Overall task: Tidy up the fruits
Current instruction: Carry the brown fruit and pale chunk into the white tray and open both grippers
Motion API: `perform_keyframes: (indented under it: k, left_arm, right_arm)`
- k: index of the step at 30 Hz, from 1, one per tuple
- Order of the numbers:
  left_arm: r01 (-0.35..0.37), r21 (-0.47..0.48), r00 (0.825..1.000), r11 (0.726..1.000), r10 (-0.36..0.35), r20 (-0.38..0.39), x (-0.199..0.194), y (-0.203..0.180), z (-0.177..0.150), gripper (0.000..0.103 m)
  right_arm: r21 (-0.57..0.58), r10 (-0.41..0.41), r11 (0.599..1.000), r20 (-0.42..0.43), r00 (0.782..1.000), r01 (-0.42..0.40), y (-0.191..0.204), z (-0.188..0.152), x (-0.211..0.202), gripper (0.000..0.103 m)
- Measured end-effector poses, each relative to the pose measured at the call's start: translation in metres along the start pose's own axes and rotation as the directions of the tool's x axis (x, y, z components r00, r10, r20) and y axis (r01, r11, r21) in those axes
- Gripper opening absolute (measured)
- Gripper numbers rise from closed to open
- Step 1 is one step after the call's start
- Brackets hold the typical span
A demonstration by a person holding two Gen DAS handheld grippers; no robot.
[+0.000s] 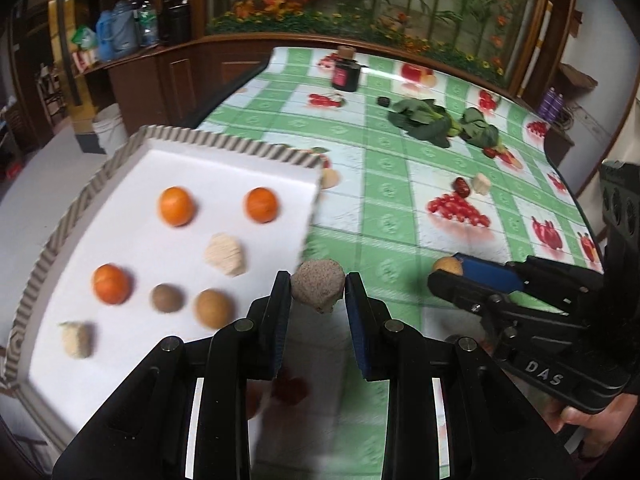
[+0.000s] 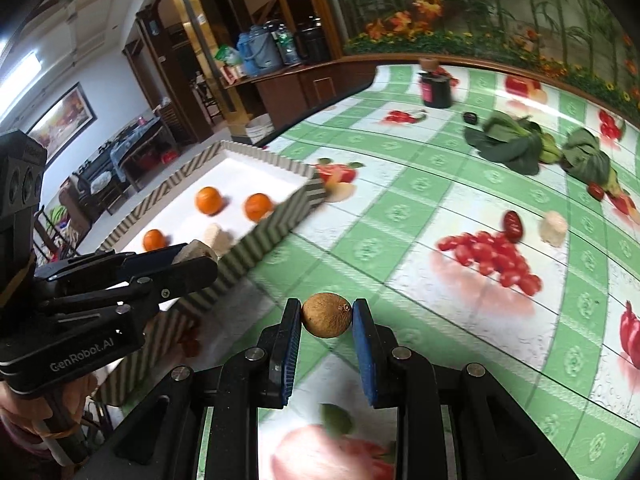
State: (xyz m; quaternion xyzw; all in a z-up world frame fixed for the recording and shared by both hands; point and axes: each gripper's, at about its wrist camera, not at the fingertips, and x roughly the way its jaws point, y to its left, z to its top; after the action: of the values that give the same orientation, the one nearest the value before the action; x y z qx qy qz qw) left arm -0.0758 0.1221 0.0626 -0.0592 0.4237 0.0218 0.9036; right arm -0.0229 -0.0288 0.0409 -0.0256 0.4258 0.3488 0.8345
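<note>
My left gripper is shut on a grey-brown rough lump and holds it over the near right edge of the white tray. The tray holds three oranges, two brown round fruits and two pale lumps. My right gripper is shut on a brown round fruit above the tablecloth, right of the tray. It also shows in the left wrist view. A red date and a pale lump lie on the cloth.
The table has a green checked cloth with printed fruit. Leafy greens lie at the far right. A dark jar and a small black object stand at the back. The table's left edge drops off beside the tray.
</note>
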Motion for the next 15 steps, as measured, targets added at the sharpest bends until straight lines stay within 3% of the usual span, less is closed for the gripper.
perform_keyframes:
  k: [15]
  left_arm:
    - [-0.102, -0.086, 0.994, 0.991, 0.104, 0.018, -0.024, 0.064, -0.026, 0.027]
  right_arm:
    - [-0.126, 0.059, 0.99, -0.038, 0.998, -0.064, 0.07, 0.014, 0.025, 0.025]
